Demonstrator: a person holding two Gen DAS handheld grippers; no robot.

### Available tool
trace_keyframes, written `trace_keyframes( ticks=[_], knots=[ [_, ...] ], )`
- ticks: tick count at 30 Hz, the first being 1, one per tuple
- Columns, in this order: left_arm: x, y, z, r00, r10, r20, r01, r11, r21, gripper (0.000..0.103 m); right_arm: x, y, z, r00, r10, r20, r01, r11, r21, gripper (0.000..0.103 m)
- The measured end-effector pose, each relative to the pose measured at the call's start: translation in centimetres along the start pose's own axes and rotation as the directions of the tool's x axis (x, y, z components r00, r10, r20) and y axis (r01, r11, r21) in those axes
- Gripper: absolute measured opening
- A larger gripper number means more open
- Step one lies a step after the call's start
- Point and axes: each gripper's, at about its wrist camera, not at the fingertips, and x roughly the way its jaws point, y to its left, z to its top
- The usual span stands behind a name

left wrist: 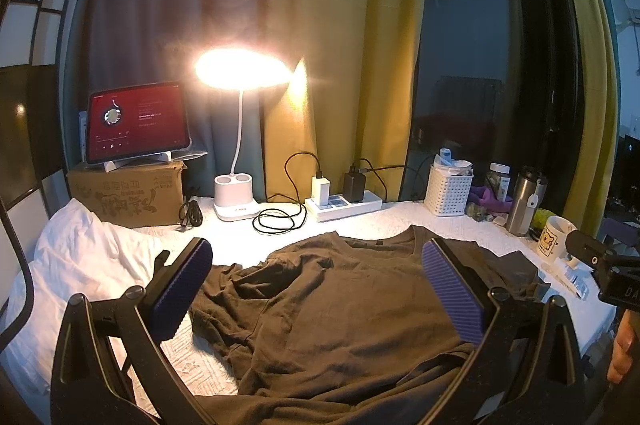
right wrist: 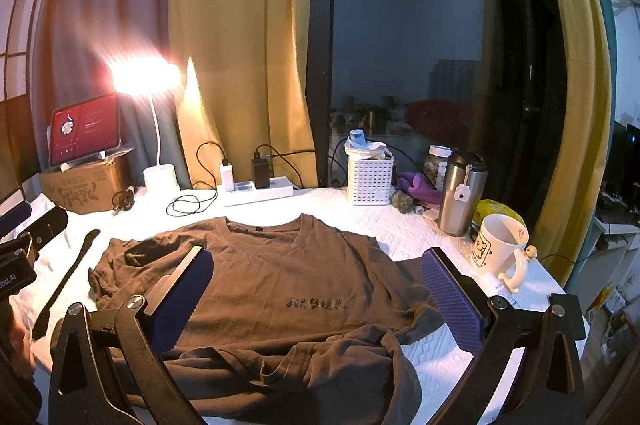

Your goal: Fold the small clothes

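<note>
A brown T-shirt [right wrist: 280, 285] lies on the white cloth-covered table [right wrist: 408, 229], collar toward the window, dark print on its chest, its left side and hem rumpled. It also shows in the left wrist view [left wrist: 340, 305]. My left gripper [left wrist: 320, 289] is open above the shirt's left part, its purple pads [left wrist: 184, 289] wide apart and holding nothing. My right gripper [right wrist: 320, 289] is open above the shirt's lower middle, empty. The left gripper's body shows at the left edge of the right wrist view [right wrist: 24, 249].
Along the back stand a tablet [left wrist: 136, 121] on a cardboard box [left wrist: 128, 197], a lit desk lamp [left wrist: 236, 201], a power strip with chargers [left wrist: 344, 203], a white basket [right wrist: 370, 177], a steel tumbler [right wrist: 460, 193] and a mug [right wrist: 500, 249]. A white pillow [left wrist: 80, 265] lies left.
</note>
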Motion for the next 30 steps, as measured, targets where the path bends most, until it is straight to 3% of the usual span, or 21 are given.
trace_keyframes(
  ticks=[30],
  knots=[
    [-0.63,-0.45,-0.23,0.999,-0.029,0.019,0.028,0.999,0.019,0.103,-0.40,-0.72,-0.30,1.000,-0.007,-0.007,0.007,1.000,0.019,0.103]
  ],
)
